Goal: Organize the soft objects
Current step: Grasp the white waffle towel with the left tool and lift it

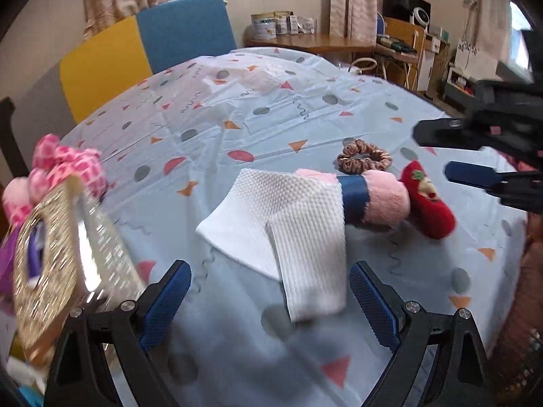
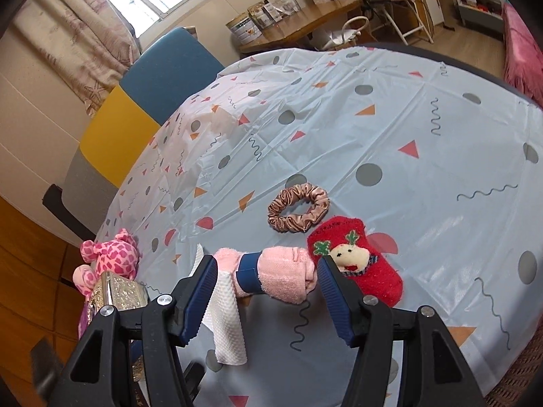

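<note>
A white textured cloth (image 1: 288, 224) lies on the patterned tablecloth (image 1: 271, 108), one end draped over a rolled pink towel with a blue band (image 1: 373, 196). Beside the roll lie a red reindeer sock (image 1: 427, 200) and a brown satin scrunchie (image 1: 364, 159). My left gripper (image 1: 271, 305) is open, its blue pads (image 1: 166, 302) wide on either side of the cloth's near end. My right gripper (image 2: 268, 291) is open above the pink towel (image 2: 285, 278), framing it without touching. The sock (image 2: 356, 264) and scrunchie (image 2: 298, 210) lie just beyond it. From the left wrist view, the right gripper (image 1: 451, 154) hovers over the sock.
A glittery gold box (image 1: 51, 254) stands at the table's left edge with a pink spotted plush (image 1: 68, 166) behind it. A blue and yellow chair (image 1: 142, 44) stands beyond the table. A wooden side table with boxes (image 1: 305, 37) is further back.
</note>
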Available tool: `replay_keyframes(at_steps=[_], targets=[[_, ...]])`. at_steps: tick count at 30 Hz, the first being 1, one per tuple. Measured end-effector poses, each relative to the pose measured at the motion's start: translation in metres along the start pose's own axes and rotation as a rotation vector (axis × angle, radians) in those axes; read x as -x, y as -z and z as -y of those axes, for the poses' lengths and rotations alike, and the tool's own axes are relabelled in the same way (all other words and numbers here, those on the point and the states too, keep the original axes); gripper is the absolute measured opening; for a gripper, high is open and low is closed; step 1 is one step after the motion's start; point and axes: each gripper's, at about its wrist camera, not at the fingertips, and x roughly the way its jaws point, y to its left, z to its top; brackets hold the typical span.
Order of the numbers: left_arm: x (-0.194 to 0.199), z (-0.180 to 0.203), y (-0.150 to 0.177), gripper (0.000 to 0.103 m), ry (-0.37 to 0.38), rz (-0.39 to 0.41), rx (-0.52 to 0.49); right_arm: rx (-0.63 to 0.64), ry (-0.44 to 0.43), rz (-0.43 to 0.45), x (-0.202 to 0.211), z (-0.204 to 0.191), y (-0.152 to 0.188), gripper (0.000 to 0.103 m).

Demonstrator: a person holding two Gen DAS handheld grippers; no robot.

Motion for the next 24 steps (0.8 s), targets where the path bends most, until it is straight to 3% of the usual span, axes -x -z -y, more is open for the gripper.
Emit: replay_keyframes(at_steps=[5, 11, 13, 15, 17, 19, 20, 24], targets=[[-0.042, 0.003, -0.012, 0.095, 0.016, -0.039, -0.042, -0.005, -0.021, -0.020, -0.003, 0.000, 0.000, 0.062], [-0.079, -0.005, -0.017, 0.096, 0.038, -0.093, 0.008, -0.004, -0.028, -0.057, -0.011, 0.000, 0.001, 0.062], [-0.082, -0.010, -0.015, 0.092, 0.076, -0.093, 0.068, -0.003, -0.025, -0.065, -0.013, -0.001, 0.002, 0.062], [-0.079, -0.010, -0.012, 0.074, 0.087, -0.073, 0.086, -0.003, -0.026, -0.068, -0.014, 0.000, 0.002, 0.062], [-0.070, -0.004, -0.008, 0.038, 0.114, -0.051, 0.057, -0.003, -0.025, -0.069, -0.014, 0.000, 0.002, 0.062], [-0.063, 0.001, -0.006, 0.020, 0.134, -0.056, 0.036, -0.006, -0.024, -0.071, -0.015, 0.001, 0.003, 0.062], [-0.060, 0.001, -0.004, 0.014, 0.151, -0.063, 0.042, -0.006, -0.025, -0.073, -0.015, 0.001, 0.002, 0.062], [-0.048, -0.006, 0.008, 0.012, 0.198, -0.083, 0.094, -0.007, -0.019, -0.071, -0.014, 0.002, 0.003, 0.062]])
